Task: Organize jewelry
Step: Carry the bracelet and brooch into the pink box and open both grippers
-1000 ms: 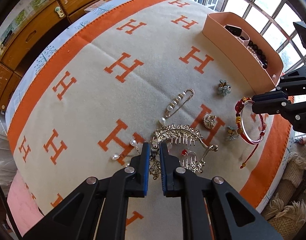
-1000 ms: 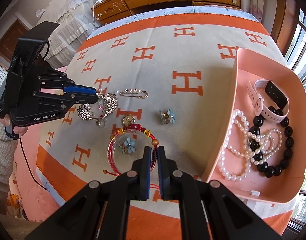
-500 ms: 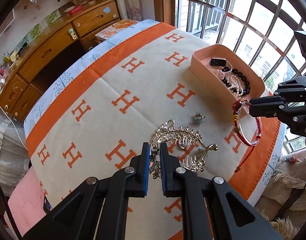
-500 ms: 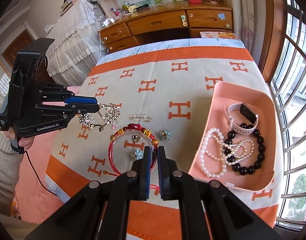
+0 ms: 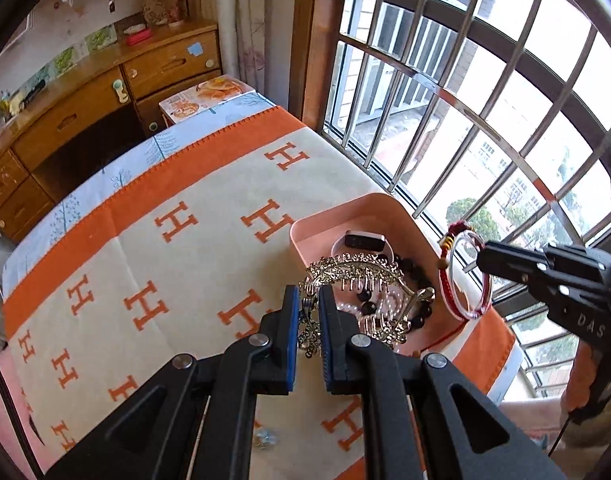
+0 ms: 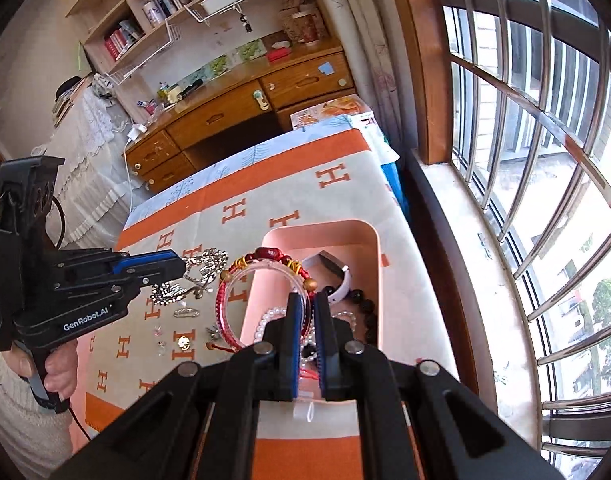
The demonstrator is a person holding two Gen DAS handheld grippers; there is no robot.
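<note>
My left gripper (image 5: 308, 300) is shut on a silver rhinestone hair comb (image 5: 357, 272) and holds it in the air over the near side of the pink tray (image 5: 305, 236). It also shows in the right wrist view (image 6: 201, 268). My right gripper (image 6: 308, 300) is shut on a red cord bracelet with a clear bangle (image 6: 241, 280), held above the tray's (image 6: 369, 248) left edge. The bracelet also shows in the left wrist view (image 5: 445, 276). The tray holds a white smartwatch (image 5: 361, 240), black beads (image 6: 365, 308) and pearls (image 6: 269, 316).
An orange and cream blanket (image 5: 165, 264) covers the table. Small pieces lie on it left of the tray: a pearl pin (image 6: 185, 312), a round gold charm (image 6: 182, 343), a flower earring (image 6: 213, 332). A barred window (image 6: 525, 160) is right, a wooden desk (image 6: 233, 112) behind.
Both grippers have lifted their pieces off the blanket and carried them up and toward the pink tray. The comb and the bracelet now hang over it.
</note>
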